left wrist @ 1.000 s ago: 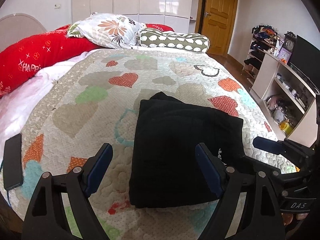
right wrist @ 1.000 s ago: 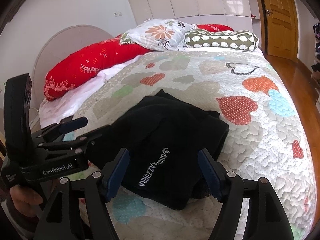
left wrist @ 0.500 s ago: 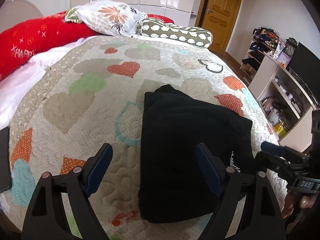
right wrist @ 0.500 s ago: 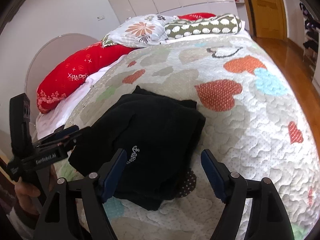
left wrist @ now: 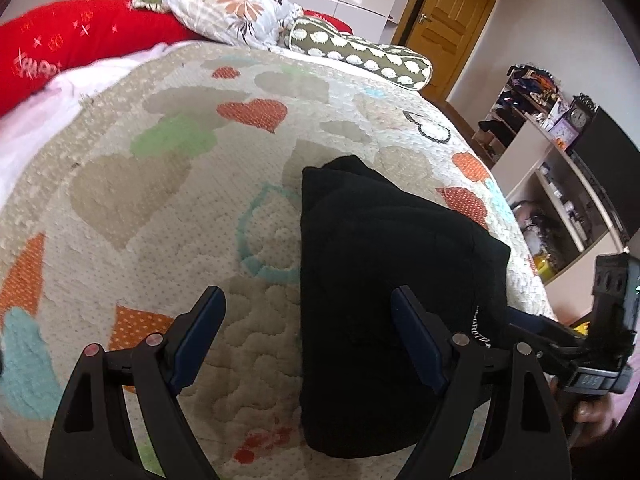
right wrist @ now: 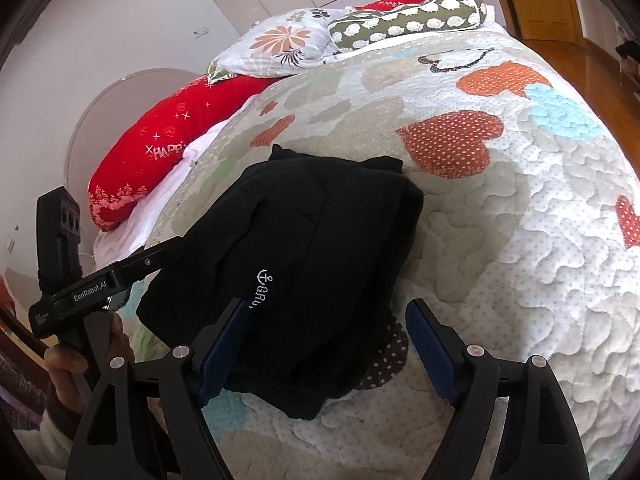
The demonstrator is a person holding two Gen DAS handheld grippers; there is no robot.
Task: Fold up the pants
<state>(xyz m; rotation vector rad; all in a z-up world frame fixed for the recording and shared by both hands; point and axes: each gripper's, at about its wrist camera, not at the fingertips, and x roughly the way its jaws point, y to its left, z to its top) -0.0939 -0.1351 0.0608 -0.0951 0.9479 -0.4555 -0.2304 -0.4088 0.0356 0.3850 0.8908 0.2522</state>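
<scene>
The black pants (left wrist: 384, 280) lie folded into a thick rectangle on the heart-patterned quilt (left wrist: 160, 208) near the bed's front edge. They also show in the right wrist view (right wrist: 304, 264), with white lettering on top. My left gripper (left wrist: 308, 340) is open and empty, above the pants' near left edge. My right gripper (right wrist: 332, 344) is open and empty, over the pants' near right corner. Each gripper shows in the other's view, the right one (left wrist: 560, 340) at the pants' right side, the left one (right wrist: 132, 268) at their left side.
A red bolster (right wrist: 168, 140), a floral pillow (right wrist: 288, 40) and a green patterned bolster (right wrist: 404, 20) lie at the bed's head. A shelf unit with clutter (left wrist: 560, 184) stands right of the bed, by a wooden door (left wrist: 448, 24).
Both grippers have moved forward and lower toward the pants and tilted, left one shifting left. The pants have not moved. Both stay open.
</scene>
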